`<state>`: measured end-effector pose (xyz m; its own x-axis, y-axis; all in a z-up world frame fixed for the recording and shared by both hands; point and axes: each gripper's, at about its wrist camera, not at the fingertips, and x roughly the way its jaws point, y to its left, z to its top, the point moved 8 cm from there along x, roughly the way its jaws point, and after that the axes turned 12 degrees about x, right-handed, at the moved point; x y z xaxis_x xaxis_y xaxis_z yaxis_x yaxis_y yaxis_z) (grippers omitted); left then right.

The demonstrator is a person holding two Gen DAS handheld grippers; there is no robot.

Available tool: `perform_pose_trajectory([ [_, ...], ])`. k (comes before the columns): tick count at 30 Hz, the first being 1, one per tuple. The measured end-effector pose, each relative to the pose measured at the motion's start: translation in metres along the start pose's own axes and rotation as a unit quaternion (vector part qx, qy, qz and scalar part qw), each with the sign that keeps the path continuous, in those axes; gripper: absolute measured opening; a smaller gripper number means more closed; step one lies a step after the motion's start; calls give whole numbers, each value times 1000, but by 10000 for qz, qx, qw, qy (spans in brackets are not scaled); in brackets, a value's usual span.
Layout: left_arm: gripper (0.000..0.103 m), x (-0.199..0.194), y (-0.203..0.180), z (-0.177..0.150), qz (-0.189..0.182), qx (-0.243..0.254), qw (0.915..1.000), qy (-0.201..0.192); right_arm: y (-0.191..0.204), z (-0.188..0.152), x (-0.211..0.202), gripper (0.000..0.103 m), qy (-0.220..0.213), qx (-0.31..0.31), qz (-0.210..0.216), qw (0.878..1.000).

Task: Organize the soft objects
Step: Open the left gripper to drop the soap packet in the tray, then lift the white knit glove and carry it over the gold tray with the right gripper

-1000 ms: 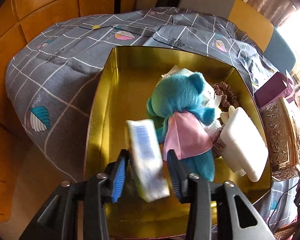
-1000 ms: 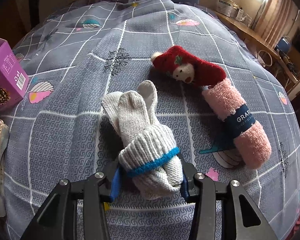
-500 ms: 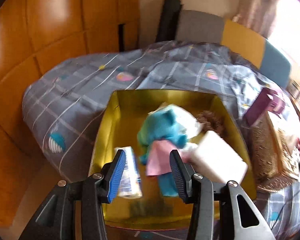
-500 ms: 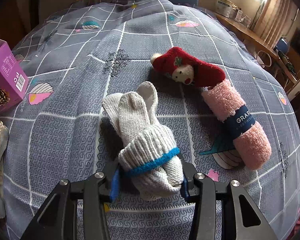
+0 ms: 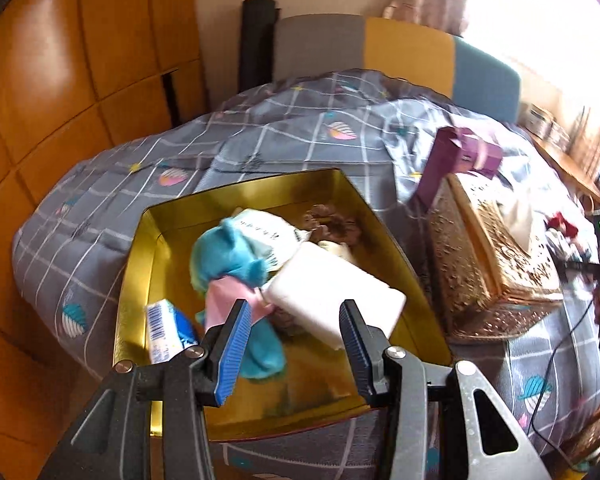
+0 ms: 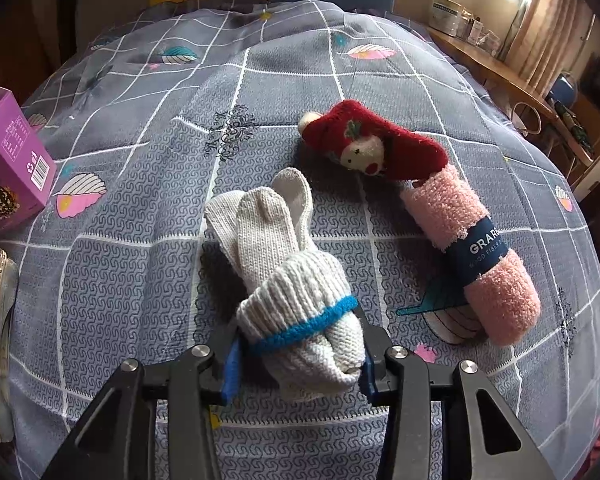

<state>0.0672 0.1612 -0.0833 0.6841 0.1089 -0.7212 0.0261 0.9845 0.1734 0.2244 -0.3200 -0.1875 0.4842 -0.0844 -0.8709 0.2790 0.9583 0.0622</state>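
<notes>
My left gripper [image 5: 294, 346] is open and empty, raised above the near edge of a gold tin box [image 5: 396, 240]. In the box lie a teal plush bear with a pink top [image 5: 230, 264], a white soft pack [image 5: 334, 300], a blue and white tissue pack [image 5: 168, 326] at the near left, and a brown scrunchie [image 5: 332, 224]. My right gripper [image 6: 296, 354] is shut on a bundle of white knit gloves with a blue cuff band [image 6: 296, 284] resting on the grey checked cloth [image 6: 140, 208]. A red sock with a face [image 6: 372, 146] and a rolled pink towel [image 6: 472, 248] lie to its right.
A purple carton [image 5: 460, 160] and an ornate gold tissue box [image 5: 488, 264] stand right of the tin; the carton also shows in the right wrist view [image 6: 12, 160]. Wooden panels [image 5: 60, 80] are at the left. A chair back [image 5: 380, 52] stands behind the table.
My left gripper let go of the tissue pack, which now lies in the tin's near left, and the gripper has pulled back and up. My right gripper stays shut on the gloves.
</notes>
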Motion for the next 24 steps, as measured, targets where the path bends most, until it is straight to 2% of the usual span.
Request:
perform_pose_trajectory([
  [7,46,0,-25,10,-305,367,9988,-85,-1,6,5,45,-51,27,10,10000],
  [12,46,1,-39,15,-297,683,9971,-128,-3,10,7,45,-69,72,35,9999],
  [24,46,5,-59,16,-581,967,9936,-36,-8,21,8,44,-200,338,38,9992],
])
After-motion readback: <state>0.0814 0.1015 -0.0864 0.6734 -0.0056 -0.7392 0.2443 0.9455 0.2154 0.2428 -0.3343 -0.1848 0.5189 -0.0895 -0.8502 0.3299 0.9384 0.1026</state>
